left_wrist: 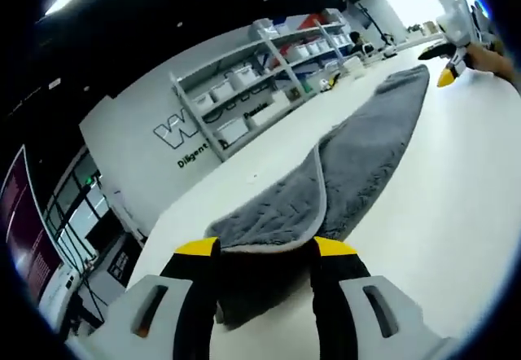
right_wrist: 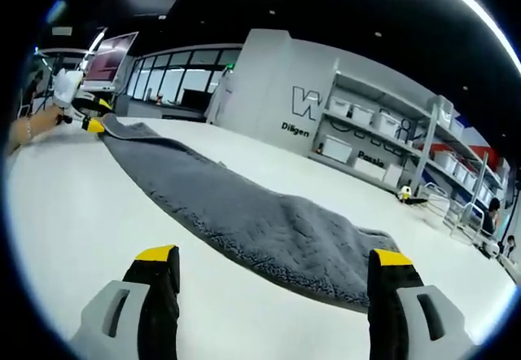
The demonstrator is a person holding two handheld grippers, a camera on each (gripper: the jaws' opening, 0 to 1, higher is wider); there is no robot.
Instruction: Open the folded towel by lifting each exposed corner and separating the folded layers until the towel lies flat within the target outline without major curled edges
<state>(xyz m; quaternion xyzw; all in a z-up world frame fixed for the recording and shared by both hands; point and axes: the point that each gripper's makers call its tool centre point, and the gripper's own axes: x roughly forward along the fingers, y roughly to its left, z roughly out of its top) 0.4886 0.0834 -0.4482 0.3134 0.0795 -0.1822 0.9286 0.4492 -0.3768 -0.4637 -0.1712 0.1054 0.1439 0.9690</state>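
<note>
My left gripper (left_wrist: 266,250) had its jaws spread around the near end of the grey towel (left_wrist: 350,160), the yellow tips level with the hem; whether they were touching the cloth I could not tell. In the left gripper view the towel, folded lengthwise, ran away across the white tabletop (left_wrist: 456,213) from 6 o'clock toward 1 o'clock, a folded layer edge running along it. My right gripper (right_wrist: 273,256) hung with its jaws spread wide and nothing between them, the towel's other end lying just ahead at 12 o'clock and stretching off toward 10 o'clock. So each gripper sat at one end of the long axis, the left closer to the cloth. I judged the next move hinged on catching only the top layer. Shelves (right_wrist: 391,144) behind held white bins, their contents unseen.
</note>
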